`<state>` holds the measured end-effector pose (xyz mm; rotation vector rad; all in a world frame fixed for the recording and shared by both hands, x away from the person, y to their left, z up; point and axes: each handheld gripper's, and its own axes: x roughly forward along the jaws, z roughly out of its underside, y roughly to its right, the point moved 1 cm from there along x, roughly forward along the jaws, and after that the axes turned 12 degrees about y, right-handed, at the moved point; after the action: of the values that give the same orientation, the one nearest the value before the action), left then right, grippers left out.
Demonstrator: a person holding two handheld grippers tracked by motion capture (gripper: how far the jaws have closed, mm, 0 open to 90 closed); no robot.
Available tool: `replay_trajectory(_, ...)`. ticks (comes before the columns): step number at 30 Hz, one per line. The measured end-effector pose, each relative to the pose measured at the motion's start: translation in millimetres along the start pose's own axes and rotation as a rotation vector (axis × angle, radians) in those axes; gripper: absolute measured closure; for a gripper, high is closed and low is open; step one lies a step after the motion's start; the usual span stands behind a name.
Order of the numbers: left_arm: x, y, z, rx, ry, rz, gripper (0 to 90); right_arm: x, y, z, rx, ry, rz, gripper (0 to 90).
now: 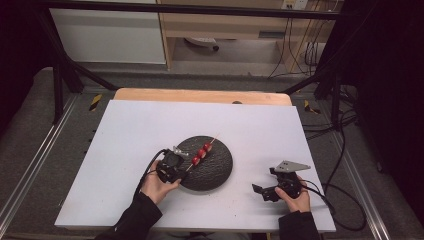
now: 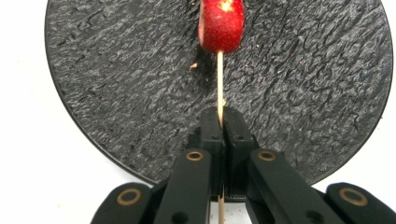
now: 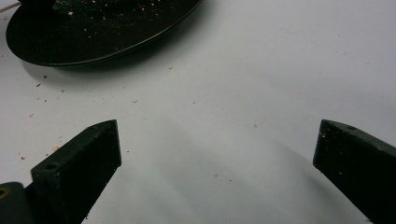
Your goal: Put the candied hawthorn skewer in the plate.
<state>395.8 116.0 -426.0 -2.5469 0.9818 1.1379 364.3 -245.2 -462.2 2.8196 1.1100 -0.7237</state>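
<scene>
Forearms in dark sleeves come in at bottom of high view, one gripper per hand. Left gripper (image 1: pixel 176 167) sits at the near-left rim of the black slate plate (image 1: pixel 220 172), jaws clamped tight on the bare end of a thin wooden skewer (image 2: pixel 219 84). In left gripper view the stick runs straight up from betw. the closed jaws to a red fruit piece (image 2: pixel 221 24) over the plate's rough surface. High view: skewer slants up-right across the plate w/ red fruit pieces (image 1: pixel 201 152) threaded mid-stick, pointed tip past them toward the far rim.

Right gripper (image 1: pixel 264 192) is held low over the white table (image 1: pixel 130 130), well right of the plate, apart from it. Jaws spread wide, nothing betw. them. Crumbs (image 3: pixel 135 100) are scattered on the table near the plate edge.
</scene>
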Motion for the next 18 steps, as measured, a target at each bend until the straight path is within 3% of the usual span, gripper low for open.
replay_trajectory(10, 0.2, 2.0, 0.5, 0.01, 0.005, -0.012, 87.5, -0.5, -0.1, -0.5, 0.007, 0.003, 0.001, 1.4)
replay_trajectory(14, -4.7, -1.2, 2.5, 0.019, 0.044, 0.01, 84.5, -0.4, -0.4, -0.3, 0.01, 0.006, 0.003, 1.4)
replay_trajectory(18, -16.8, -6.9, 4.8, 0.041, 0.105, 0.053, 76.1, -0.1, 0.2, -0.2, 0.005, 0.002, 0.007, 1.4)
